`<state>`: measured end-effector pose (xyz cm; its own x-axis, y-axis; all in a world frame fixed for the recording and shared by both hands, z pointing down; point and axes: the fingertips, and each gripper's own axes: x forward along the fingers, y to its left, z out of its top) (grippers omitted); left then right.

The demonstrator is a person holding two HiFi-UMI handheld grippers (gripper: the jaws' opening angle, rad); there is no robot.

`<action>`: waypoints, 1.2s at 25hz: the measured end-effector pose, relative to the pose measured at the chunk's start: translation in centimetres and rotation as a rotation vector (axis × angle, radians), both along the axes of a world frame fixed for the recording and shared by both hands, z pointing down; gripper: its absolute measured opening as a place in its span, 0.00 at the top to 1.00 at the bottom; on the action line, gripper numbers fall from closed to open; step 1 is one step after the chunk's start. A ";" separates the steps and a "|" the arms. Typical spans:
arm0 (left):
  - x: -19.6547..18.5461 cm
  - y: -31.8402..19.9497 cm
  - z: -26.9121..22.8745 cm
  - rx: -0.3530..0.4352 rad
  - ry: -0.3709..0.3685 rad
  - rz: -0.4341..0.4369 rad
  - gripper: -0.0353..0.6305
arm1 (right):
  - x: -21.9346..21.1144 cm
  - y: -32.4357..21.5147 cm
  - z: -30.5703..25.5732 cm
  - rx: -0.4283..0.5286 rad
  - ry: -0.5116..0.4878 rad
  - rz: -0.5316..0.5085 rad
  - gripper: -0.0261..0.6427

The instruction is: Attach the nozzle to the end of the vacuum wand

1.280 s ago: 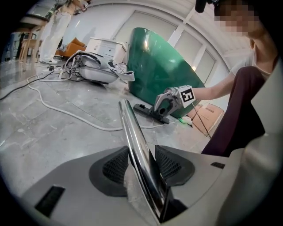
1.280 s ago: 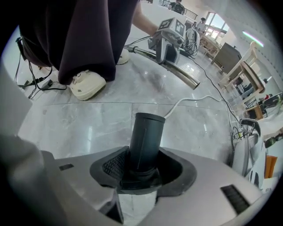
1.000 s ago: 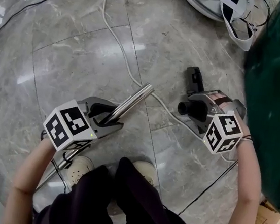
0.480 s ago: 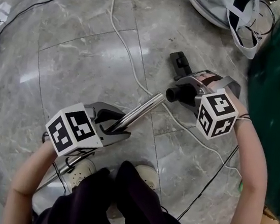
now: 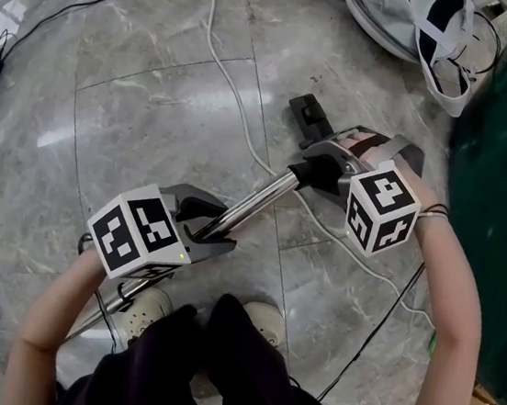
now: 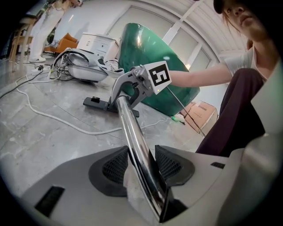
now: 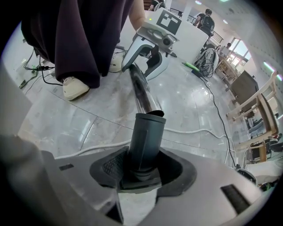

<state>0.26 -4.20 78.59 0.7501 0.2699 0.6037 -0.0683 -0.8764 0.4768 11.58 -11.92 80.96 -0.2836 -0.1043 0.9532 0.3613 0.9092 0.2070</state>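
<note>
Left hand-held gripper (image 5: 217, 229) is clamped on the one wand (image 5: 255, 201), right hand-held gripper (image 5: 318, 168) on the one nozzle (image 5: 307, 117). The nozzle collar sits at the wand tip, above mid-floor. Open floor (image 5: 145, 109) far left. Green panel (image 5: 506, 184) crowds the right edge. One white cable (image 5: 232, 102) runs beneath.

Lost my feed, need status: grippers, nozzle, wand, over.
Left gripper shut on wand. Right gripper shut on nozzle. Nozzle mouth meets wand tip; seating unclear. White cable on floor beneath, clear of joint.
</note>
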 end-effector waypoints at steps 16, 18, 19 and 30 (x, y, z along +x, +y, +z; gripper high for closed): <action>0.4 0.4 1.0 -0.035 -0.056 0.015 0.65 | 0.4 -1.2 -1.3 0.194 0.377 -0.340 0.66; 0.4 0.4 1.0 -0.022 -0.047 0.015 0.65 | -0.1 -1.0 -1.5 0.215 0.393 -0.370 0.66; 0.4 0.4 0.9 -0.020 -0.039 0.009 0.65 | -0.3 -0.9 -1.5 0.219 0.390 -0.374 0.66; 0.2 0.8 1.3 0.012 0.005 -0.069 0.66 | -1.4 0.5 -0.5 0.222 0.337 -0.345 0.66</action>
<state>0.50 -3.37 79.87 0.7697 0.2100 0.6029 -0.1269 -0.8752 0.4668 10.13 -11.40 80.48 -0.0184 -0.2687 0.9631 0.7112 0.6735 0.2015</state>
